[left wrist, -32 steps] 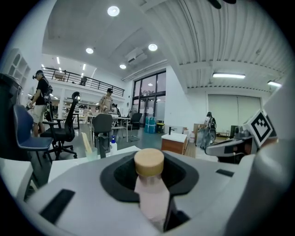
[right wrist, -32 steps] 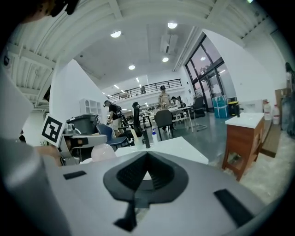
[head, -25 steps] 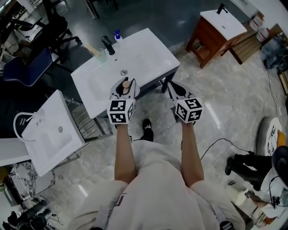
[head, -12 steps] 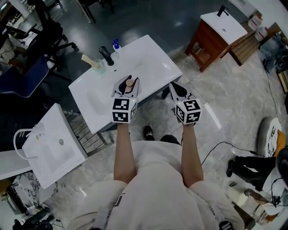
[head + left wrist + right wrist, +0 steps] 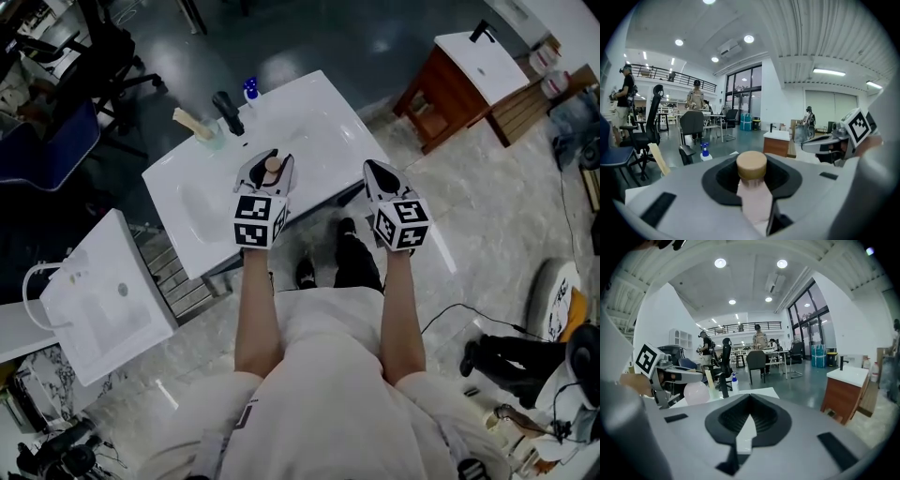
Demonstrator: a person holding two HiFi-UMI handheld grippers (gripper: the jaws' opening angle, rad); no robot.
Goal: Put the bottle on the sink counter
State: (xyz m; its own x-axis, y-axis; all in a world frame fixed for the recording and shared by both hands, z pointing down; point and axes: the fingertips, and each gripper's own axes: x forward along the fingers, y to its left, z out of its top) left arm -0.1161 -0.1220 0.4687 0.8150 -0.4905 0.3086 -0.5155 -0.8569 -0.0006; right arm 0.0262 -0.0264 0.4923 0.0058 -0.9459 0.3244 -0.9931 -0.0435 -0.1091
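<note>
Jaws round bottle point(image 5: 752, 201), pink-bodied

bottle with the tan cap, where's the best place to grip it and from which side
Take the bottle by its narrow pink neck just under the tan cap, coming in level from the side. It stands upright and its round body bulges wide below. The left gripper holds it exactly so.

Bottle point(image 5: 754, 201): pale pink, frosted, looks plastic. Its cap point(image 5: 751, 164): tan, matt, wood-like. Shells of my left gripper point(image 5: 266, 165) and right gripper point(image 5: 749, 398): matt grey plastic, with black ribbed pads. Sink counter point(image 5: 319, 117): glossy white, smooth. Floor point(image 5: 487, 216): polished stone-look tile. Cabinet point(image 5: 441, 89): brown wood.
</note>
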